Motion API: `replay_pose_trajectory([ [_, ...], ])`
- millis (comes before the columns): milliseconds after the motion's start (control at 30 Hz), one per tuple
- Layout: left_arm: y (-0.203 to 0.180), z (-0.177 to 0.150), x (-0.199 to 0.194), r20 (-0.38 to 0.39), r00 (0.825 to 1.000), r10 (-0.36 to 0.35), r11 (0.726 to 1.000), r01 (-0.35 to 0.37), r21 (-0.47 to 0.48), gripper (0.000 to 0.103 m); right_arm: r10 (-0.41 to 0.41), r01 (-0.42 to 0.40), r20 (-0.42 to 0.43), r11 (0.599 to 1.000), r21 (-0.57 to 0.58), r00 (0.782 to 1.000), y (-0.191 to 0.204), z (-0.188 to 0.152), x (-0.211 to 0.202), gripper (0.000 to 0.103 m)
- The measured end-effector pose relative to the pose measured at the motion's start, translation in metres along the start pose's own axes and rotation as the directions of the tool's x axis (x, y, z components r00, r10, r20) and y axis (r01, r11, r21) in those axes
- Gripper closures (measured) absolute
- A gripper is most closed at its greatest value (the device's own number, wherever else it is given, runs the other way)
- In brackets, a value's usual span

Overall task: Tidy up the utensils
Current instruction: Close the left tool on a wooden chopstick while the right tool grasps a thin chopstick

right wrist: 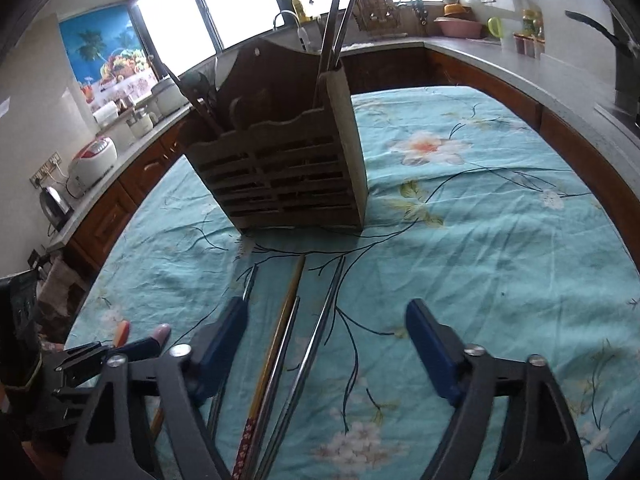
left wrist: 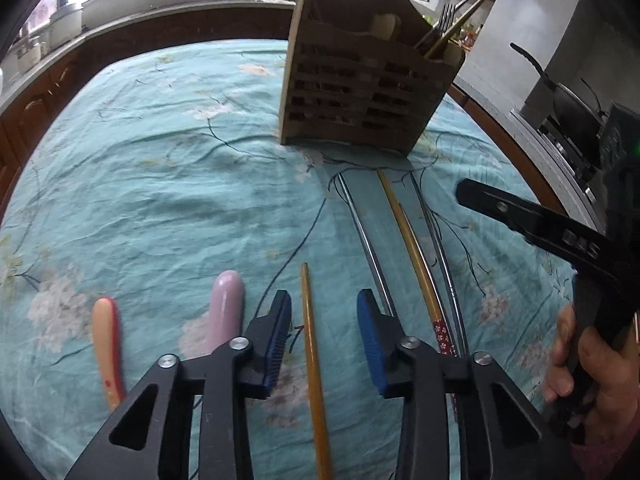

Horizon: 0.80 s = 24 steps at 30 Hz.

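Over the floral turquoise surface [left wrist: 160,184], your left gripper [left wrist: 324,340] hung spread around a lone wooden chopstick [left wrist: 312,360], unpinched; your right gripper [right wrist: 332,356] gaped over the steel chopsticks [right wrist: 316,344]. Closing off-centre risked rolling them short of the slatted wooden holder [right wrist: 280,176].
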State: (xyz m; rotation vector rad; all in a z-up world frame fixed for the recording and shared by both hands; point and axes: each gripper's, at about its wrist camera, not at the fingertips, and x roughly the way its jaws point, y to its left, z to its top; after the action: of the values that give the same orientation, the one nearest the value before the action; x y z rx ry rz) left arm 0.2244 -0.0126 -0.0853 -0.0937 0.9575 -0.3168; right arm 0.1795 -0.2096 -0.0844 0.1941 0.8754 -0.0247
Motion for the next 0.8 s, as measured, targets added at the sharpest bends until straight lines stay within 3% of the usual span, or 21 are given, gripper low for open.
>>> replay_pose_trajectory([
  [67, 0.0, 0.002, 0.006, -0.006, 1.0, 0.002, 1.0, -0.002, 0.007, 0.071, 0.0, 0.0, -0.02, 1.0, -0.003, 1.0, 0.0, 0.002, 0.009, 0.042],
  [167, 0.001, 0.004, 0.015, -0.025, 1.0, -0.001, 1.0, 0.001, 0.011, 0.072, -0.002, 0.002, -0.04, 1.0, -0.003, 0.999, -0.002, 0.008, 0.022, 0.05],
  [533, 0.001, 0.012, 0.026, -0.038, 0.999, -0.004, 1.0, 0.005, 0.03, 0.074, -0.029, 0.026, -0.1, 0.999, -0.035, 0.995, -0.001, 0.027, 0.062, 0.07],
  [700, 0.004, 0.014, 0.028, -0.037, 0.999, 0.019, 1.0, -0.018, 0.025, 0.097, -0.072, 0.064, -0.108, 0.995, -0.079, 0.992, 0.002, 0.025, 0.073, 0.083],
  [800, 0.009, 0.015, 0.03, -0.037, 0.999, 0.001, 1.0, -0.001, 0.005, 0.098, -0.105, 0.094, -0.098, 0.99, -0.105, 0.99, 0.004, 0.023, 0.074, 0.093],
])
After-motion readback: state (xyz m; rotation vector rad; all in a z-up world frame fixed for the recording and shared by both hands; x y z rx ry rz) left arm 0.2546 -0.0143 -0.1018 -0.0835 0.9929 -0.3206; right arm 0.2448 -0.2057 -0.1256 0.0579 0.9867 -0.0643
